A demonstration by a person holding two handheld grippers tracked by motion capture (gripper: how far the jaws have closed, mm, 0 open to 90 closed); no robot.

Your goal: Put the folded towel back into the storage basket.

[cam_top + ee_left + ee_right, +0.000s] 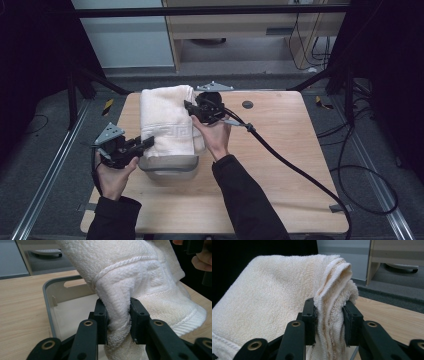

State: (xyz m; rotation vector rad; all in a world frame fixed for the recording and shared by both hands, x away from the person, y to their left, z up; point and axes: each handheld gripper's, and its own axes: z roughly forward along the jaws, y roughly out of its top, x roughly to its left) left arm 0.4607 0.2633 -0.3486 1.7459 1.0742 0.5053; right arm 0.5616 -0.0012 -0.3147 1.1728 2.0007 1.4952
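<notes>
From the high view I have the left gripper at about 8 o'clock on the wooden table, my left hand wrapped under it. Its jaws are nearly closed, pinching a thick fold of the white towel at the towel's near left edge. In the left gripper view the bunched terry fills the narrow gap between the two black fingers, with more cloth hanging below them and spreading off toward 3 o'clock.

The towel drapes over a grey plastic bin near the table's middle, running from about 12 o'clock down to the bin's near rim. The cloth hides most of the bin; I can make out only its near wall from above, and a left wall with a handle slot in the left gripper view.

At the towel's far right corner, roughly 1 o'clock from the bin, the right gripper is held by my right hand. Its jaws are also almost closed, clamped on several stacked layers of towel edge, as the right gripper view shows between the fingers. The lower part of that fold is cut off by the frame.
</notes>
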